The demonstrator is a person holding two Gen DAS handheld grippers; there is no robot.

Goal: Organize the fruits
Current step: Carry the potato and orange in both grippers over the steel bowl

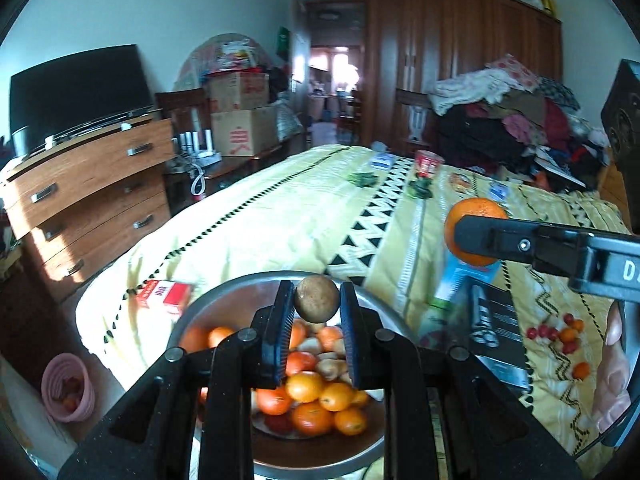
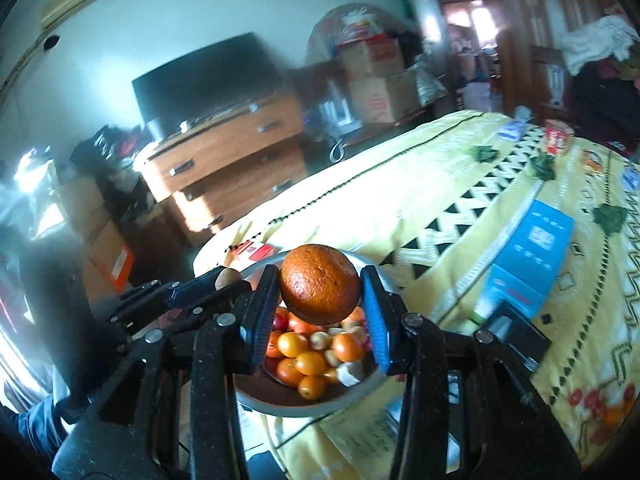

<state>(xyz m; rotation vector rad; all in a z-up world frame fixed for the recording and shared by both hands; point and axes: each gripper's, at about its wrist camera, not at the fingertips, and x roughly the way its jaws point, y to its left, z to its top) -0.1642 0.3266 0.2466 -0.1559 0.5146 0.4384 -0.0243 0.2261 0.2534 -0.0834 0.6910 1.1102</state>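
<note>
My left gripper (image 1: 317, 300) hides much of the metal bowl (image 1: 224, 304) beneath it; its fingers clamp a small brown round fruit (image 1: 317, 298) above the piled oranges (image 1: 306, 386), whose lower layers I can't make out. Rightward, my right gripper (image 2: 320, 284) pinches a large orange (image 2: 319, 284) over the same bowl; open yellow bedspread (image 1: 304, 208) lies ahead, the blue box (image 2: 532, 248) just right.

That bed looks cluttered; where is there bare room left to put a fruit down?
The widest bare stretch of bedspread lies between the red box and the triangle band, up toward the cup. The bowl is heaped. It is crowded right of it: blue box, black box and loose small fruits.
</note>
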